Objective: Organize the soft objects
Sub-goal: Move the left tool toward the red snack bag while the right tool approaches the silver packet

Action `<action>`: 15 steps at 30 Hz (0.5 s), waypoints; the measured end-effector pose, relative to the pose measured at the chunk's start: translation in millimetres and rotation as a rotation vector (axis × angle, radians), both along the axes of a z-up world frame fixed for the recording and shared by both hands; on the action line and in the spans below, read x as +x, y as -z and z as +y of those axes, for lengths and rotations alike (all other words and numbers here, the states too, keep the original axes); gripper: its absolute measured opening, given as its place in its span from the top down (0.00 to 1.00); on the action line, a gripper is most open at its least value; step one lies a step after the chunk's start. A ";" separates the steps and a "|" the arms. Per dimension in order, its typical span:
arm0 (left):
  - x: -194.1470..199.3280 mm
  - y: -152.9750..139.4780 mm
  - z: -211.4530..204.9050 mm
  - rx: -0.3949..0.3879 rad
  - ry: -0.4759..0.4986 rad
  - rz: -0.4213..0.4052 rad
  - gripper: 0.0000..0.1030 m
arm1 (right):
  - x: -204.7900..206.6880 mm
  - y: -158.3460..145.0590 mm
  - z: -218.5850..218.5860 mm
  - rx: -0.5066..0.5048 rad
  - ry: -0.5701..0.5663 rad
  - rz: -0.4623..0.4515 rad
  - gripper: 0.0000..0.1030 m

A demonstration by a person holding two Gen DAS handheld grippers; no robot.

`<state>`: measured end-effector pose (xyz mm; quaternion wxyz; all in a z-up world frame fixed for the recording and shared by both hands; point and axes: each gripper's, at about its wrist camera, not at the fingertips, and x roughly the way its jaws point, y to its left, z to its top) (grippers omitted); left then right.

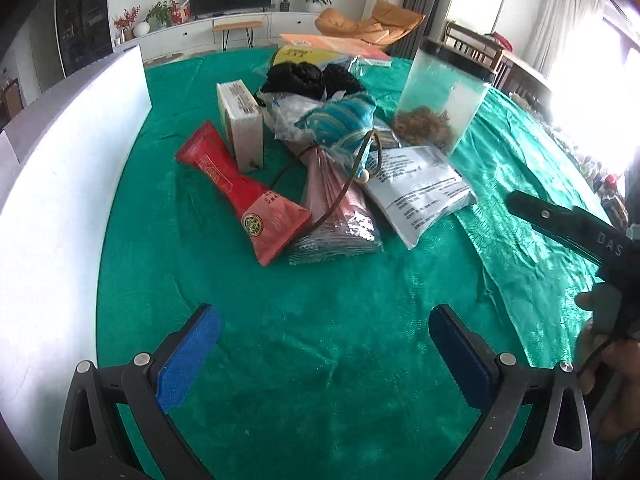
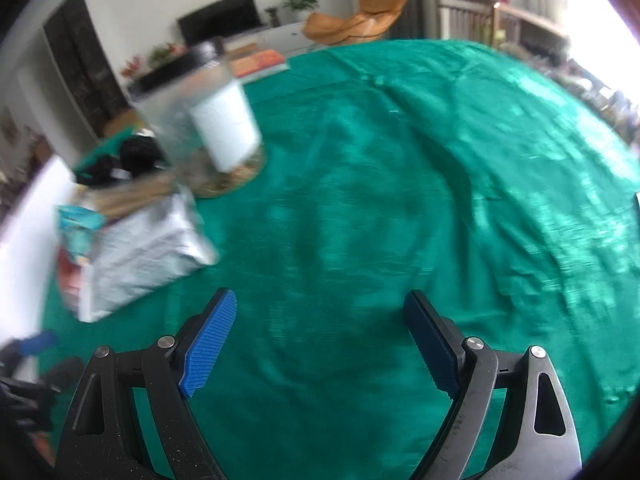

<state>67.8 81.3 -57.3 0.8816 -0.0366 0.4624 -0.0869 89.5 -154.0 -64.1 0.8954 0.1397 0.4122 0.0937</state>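
Both tools wide open, empty: left tool (image 1: 324, 344) faces the near red packet (image 1: 244, 196) in the pile, likely first pick; right tool (image 2: 320, 340) over bare green table (image 2: 400, 160).

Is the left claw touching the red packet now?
Apart. In the left wrist view, the open left claw hangs over bare green cloth, and a clear strip of that cloth lies between its fingertips and the red packet.
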 end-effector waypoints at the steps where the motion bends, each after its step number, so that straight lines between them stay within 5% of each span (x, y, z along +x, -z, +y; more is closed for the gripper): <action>1: -3.3 -4.3 0.6 0.000 -0.003 -0.015 0.00 | 2.7 -7.5 15.9 -0.012 -0.037 -0.029 0.15; 6: -10.3 -21.8 5.3 0.009 -0.008 -0.067 0.00 | 31.3 -5.3 104.4 -0.133 -0.263 -0.033 0.15; 9: -13.5 -20.2 9.8 0.036 -0.006 -0.058 0.00 | 33.4 4.1 130.0 -0.311 -0.280 -0.077 0.16; 11: -14.6 -17.5 12.1 0.032 -0.007 -0.049 0.00 | 33.0 5.7 117.9 -0.336 -0.220 -0.060 0.16; 15: -13.0 -9.1 13.9 0.006 -0.006 -0.032 0.00 | 20.5 9.8 30.7 -0.271 0.100 0.049 0.16</action>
